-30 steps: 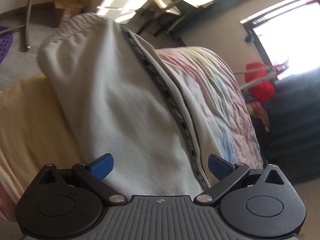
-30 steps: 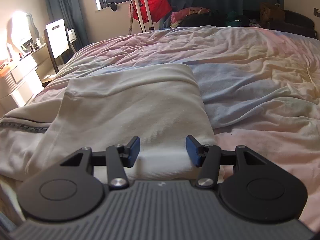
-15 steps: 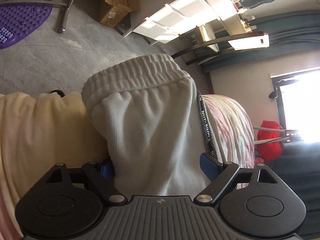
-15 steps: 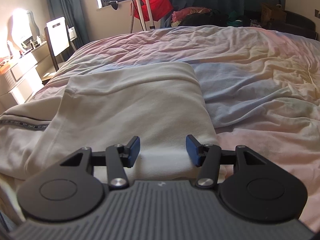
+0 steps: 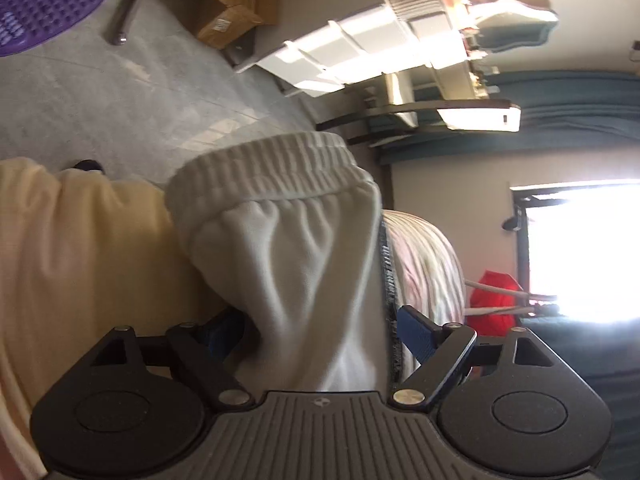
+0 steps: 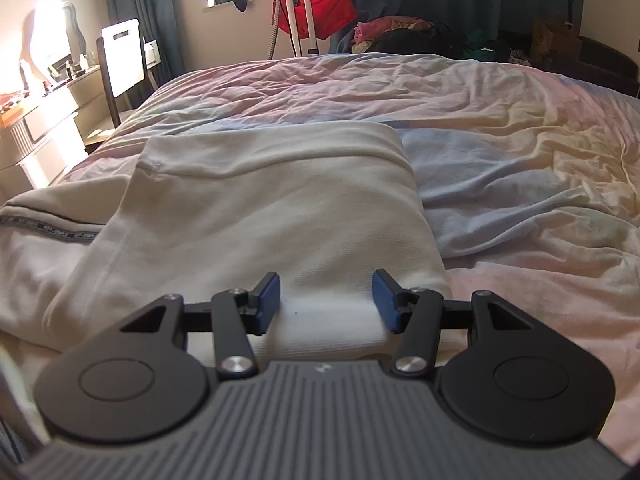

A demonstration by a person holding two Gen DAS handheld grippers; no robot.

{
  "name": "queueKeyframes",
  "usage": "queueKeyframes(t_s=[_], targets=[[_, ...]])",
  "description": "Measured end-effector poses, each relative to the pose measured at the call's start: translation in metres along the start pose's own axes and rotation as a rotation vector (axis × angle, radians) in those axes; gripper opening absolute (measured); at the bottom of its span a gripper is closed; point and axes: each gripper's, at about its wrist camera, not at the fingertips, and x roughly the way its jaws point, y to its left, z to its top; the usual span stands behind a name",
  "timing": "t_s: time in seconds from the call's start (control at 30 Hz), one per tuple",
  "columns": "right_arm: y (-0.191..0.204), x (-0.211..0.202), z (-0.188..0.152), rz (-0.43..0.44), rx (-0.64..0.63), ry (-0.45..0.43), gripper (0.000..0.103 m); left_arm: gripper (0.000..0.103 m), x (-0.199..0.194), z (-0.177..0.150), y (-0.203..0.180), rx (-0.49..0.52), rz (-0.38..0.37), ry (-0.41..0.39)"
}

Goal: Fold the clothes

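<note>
Plainly, the task's thing is a pair of cream-white sweatpants point(image 6: 272, 208), lying on the near left part of a bed with a rumpled pastel duvet point(image 6: 500, 128). They are soft knit, folded over into a broad slab with a smooth far edge, and a dark patterned stripe point(image 6: 48, 232) runs along the leg at the left. The right gripper point(image 6: 326, 300) hangs over the near end of the slab, its blue pads point(image 6: 268, 300) spread apart and grasping nothing. In the left wrist view, the leg's ribbed, gathered cuff point(image 5: 272, 168) stands up against the grey floor point(image 5: 100, 92). The left gripper point(image 5: 320, 332) has the leg's bunched cloth between its wide-set pads point(image 5: 416, 332); whether it pinches the fabric I cannot tell.
</note>
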Motion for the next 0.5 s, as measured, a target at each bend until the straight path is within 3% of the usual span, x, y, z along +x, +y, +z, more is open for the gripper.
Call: queueKeyframes(t_s=[0.17, 0.33, 0.43, 0.5], targets=[[0.005, 0.000, 0.000, 0.005, -0.024, -0.006, 0.054, 0.085, 0.007, 0.016, 0.011, -0.010, 0.004, -0.003], [0.016, 0.000, -0.001, 0.058, -0.070, -0.002, 0.054, 0.086, 0.011, 0.006, -0.015, 0.132, -0.024, -0.005], [0.028, 0.003, -0.006, 0.091, -0.132, 0.026, 0.054, 0.085, 0.015, -0.004, -0.033, 0.228, 0.012, -0.041], [0.035, 0.004, -0.009, 0.111, -0.164, 0.040, 0.054, 0.081, 0.017, -0.003, -0.035, 0.232, 0.038, -0.046]])
